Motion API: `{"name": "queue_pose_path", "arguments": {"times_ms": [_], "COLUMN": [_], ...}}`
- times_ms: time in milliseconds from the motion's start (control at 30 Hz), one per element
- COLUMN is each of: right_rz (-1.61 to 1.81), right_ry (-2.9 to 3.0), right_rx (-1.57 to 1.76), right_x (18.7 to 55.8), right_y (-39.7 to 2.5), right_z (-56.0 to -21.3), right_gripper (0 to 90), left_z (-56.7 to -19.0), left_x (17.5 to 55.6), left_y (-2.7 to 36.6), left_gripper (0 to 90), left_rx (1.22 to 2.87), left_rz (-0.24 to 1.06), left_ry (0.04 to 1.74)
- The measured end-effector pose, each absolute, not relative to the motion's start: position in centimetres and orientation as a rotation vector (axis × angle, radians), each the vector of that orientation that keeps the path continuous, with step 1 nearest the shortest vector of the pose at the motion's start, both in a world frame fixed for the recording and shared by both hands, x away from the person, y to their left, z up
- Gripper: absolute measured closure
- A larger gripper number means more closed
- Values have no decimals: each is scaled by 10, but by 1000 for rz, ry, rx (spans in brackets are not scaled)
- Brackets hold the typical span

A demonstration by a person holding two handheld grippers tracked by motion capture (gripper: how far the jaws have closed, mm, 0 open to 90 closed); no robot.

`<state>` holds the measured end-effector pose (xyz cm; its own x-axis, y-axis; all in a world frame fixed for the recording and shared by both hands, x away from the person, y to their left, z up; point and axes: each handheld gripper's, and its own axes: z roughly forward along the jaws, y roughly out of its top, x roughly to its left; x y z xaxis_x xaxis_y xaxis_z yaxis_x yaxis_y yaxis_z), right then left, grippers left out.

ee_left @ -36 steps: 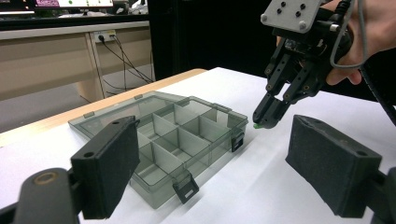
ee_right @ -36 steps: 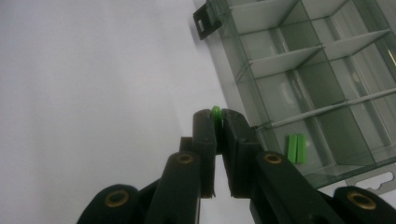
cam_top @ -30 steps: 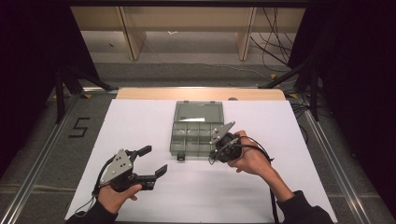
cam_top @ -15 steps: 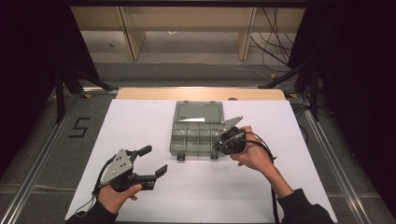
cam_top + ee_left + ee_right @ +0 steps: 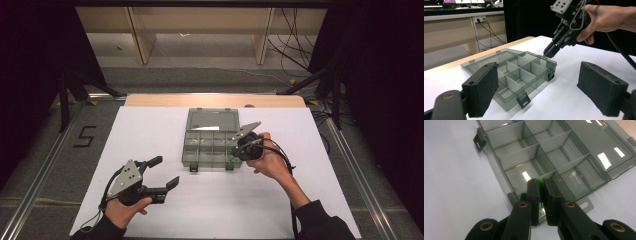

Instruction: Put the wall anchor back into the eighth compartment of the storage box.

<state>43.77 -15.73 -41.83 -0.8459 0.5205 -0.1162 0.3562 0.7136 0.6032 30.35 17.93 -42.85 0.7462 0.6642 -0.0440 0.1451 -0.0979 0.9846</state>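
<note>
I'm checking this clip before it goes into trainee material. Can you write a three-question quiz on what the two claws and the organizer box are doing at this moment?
1. True or false: the left claw is shut on a latch of the organizer box.
2. What does the right claw grip? A) a small green piece B) a cable C) nothing
3. Fill in: the box's lid lies ____, with its compartments exposed.

Key:
1. False. The left claw is open and apart from the box, over the white table.
2. A. A small green piece sits between its pads, above the box's near corner.
3. open
</note>
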Motion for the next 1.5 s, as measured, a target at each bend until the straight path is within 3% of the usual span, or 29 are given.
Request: {"name": "queue_pose_path", "arguments": {"times_ms": [1133, 1333, 1500], "right_rz": [767, 778, 814], "right_ry": [2672, 2638, 2584], "right_rx": [736, 751, 801], "right_x": [452, 453, 452], "right_y": [-153, -155, -155], "right_z": [-440, -439, -434], "right_gripper": [834, 725, 552], "left_z": [-429, -429, -428], "left_x": [303, 304, 303], "left_y": [179, 179, 179], "left_gripper": [162, 162, 162], "left_rx": [1640, 1639, 1639], "left_rz": [493, 492, 493], "left_ry": [659, 658, 658]}}
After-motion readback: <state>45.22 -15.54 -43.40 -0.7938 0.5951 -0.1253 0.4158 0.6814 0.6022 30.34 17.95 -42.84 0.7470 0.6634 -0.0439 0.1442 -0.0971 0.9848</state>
